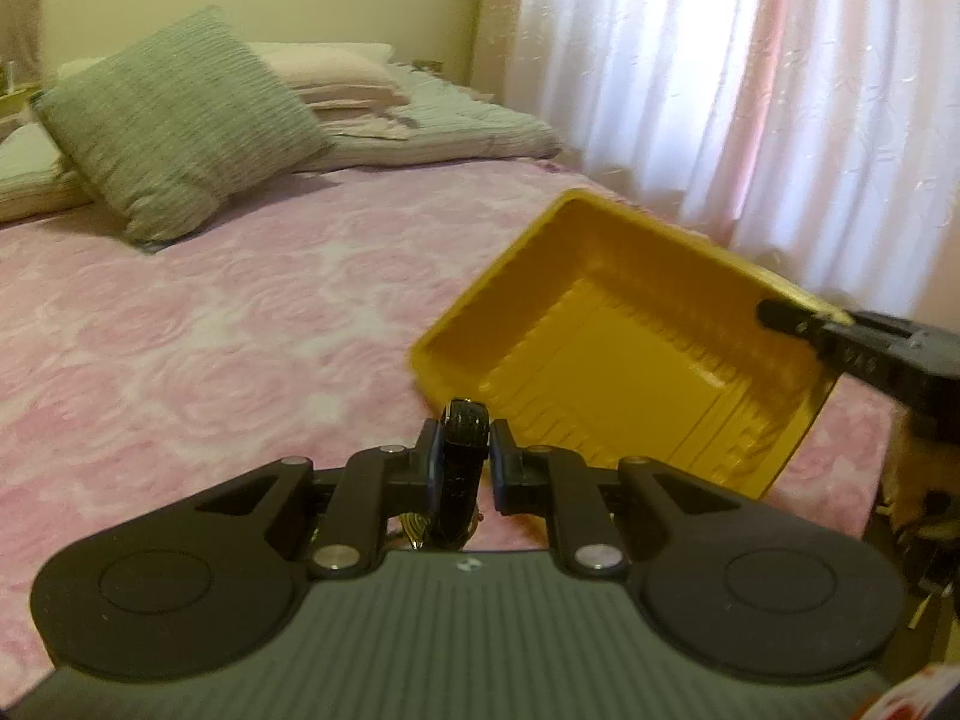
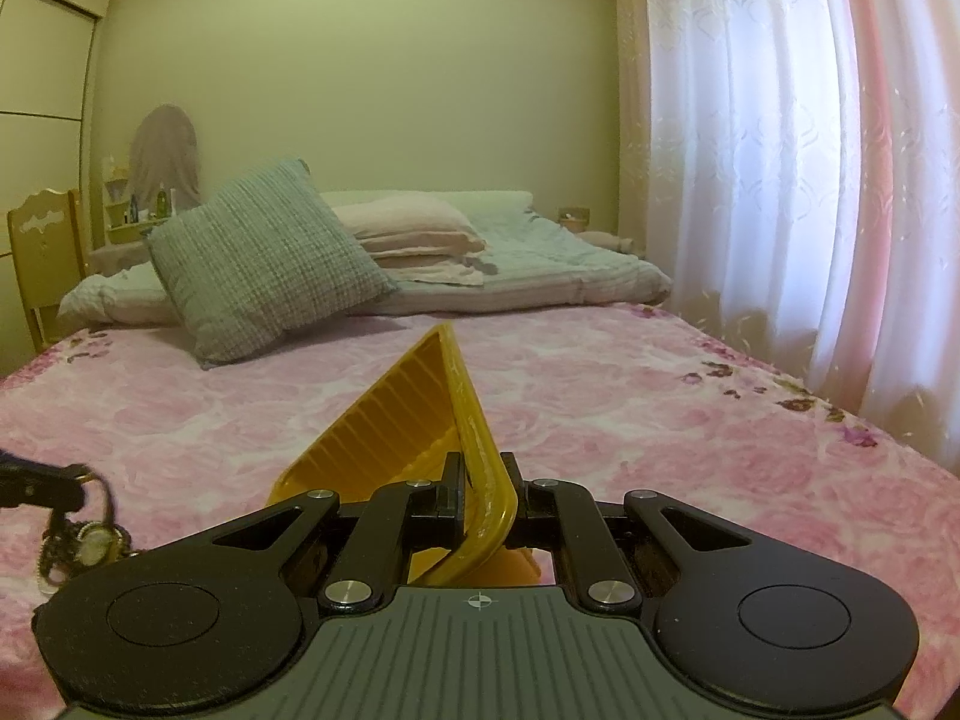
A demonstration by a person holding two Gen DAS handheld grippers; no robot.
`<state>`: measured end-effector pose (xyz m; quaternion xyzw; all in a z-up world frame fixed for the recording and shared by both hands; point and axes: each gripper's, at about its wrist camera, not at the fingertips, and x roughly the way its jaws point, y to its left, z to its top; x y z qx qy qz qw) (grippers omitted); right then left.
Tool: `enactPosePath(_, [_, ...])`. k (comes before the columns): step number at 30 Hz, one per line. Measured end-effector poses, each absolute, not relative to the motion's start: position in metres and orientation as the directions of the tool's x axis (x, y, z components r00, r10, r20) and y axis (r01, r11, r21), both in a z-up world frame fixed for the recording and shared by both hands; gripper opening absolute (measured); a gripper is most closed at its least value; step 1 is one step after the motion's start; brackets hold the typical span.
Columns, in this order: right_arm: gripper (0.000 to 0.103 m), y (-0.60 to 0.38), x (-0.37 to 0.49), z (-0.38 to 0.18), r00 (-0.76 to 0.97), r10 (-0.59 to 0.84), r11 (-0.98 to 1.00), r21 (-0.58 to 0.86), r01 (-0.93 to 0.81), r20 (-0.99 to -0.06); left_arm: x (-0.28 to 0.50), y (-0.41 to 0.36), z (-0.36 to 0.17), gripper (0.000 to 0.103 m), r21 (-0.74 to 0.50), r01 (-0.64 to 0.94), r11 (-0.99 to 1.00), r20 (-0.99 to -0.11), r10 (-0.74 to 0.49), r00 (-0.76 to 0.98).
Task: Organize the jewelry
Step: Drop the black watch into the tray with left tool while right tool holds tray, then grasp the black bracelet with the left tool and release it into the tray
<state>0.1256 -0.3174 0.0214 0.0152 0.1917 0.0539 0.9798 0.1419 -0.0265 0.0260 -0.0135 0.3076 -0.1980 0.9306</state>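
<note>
While the right gripper (image 2: 483, 501) sits clamped tight on the rim of the yellow tray (image 1: 624, 354), the tray hangs tilted above the pink floral bedspread (image 1: 180, 324), one edge up and the open side turned toward the left wrist camera. You can see its ribbed inside walls and flat bottom pretty clearly from there, and nothing is lying in it as far as that view goes. From the right wrist view the same tray (image 2: 420, 414) runs away from the camera almost edge-on, with the rim pinched between the two pads.

Over on the other side, the left gripper (image 1: 462, 456) is nearly closed, with a black watch strap (image 1: 461, 468) squeezed between its fingers, just in front of the tray's near corner. The strap stands up out of the grip and loops down behind it. Below the pads there's a bit of gold-coloured something peeking out, probably the watch case, but it's mostly hidden so I wouldn't swear to it. The right wrist view helps here: at the far left edge the left gripper's tip shows with a watch (image 2: 96, 540) dangling under it, pale round dial, gold surround, chain-like bits around it, hanging just above the bedspread.

Further back there's a green cushion (image 2: 264, 264) leaning on folded bedding, and white-pink curtains (image 2: 810, 150) along the right.
</note>
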Motion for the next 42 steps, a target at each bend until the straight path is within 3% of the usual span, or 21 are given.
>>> enactPosePath(12, [0.01, -0.322, 0.125, 0.018, 0.915, 0.11, 0.993, 0.078, -0.086, -0.388, 0.166, -0.106, -0.002, 0.015, -0.222, 0.453, 0.863, -0.596, -0.488, 0.637])
enactPosePath(13, [0.01, -0.322, 0.125, 0.017, 0.915, 0.11, 0.993, 0.081, -0.085, -0.389, 0.166, -0.108, -0.003, 0.018, -0.231, 0.451, 0.862, -0.592, -0.493, 0.638])
enactPosePath(14, [0.01, -0.322, 0.125, 0.017, 0.915, 0.11, 0.993, 0.081, -0.084, -0.389, 0.167, -0.108, -0.003, 0.03, -0.235, 0.453, 0.86, -0.586, -0.498, 0.64])
enactPosePath(15, [0.01, -0.323, 0.125, 0.017, 0.914, 0.111, 0.993, 0.081, -0.086, -0.39, 0.165, -0.107, -0.002, 0.036, -0.235, 0.454, 0.859, -0.577, -0.499, 0.646])
enactPosePath(29, [0.01, -0.321, 0.121, 0.014, 0.914, 0.095, 0.994, 0.091, -0.064, -0.395, 0.109, 0.009, -0.003, 0.04, -0.063, 0.153, 0.986, -0.589, -0.16, 0.792])
enactPosePath(33, [0.009, -0.323, 0.121, 0.012, 0.912, 0.085, 0.994, 0.09, -0.053, -0.4, 0.097, 0.026, -0.016, 0.051, -0.085, 0.11, 0.99, -0.621, -0.138, 0.772])
enactPosePath(38, [0.009, -0.321, 0.119, 0.012, 0.912, 0.079, 0.995, 0.082, -0.05, -0.403, 0.083, 0.02, -0.029, 0.052, -0.12, 0.128, 0.985, -0.625, -0.175, 0.761])
enactPosePath(42, [0.009, -0.319, 0.12, 0.012, 0.911, 0.075, 0.996, 0.078, -0.048, -0.405, 0.083, 0.001, -0.033, 0.05, -0.058, 0.216, 0.975, -0.632, -0.203, 0.748])
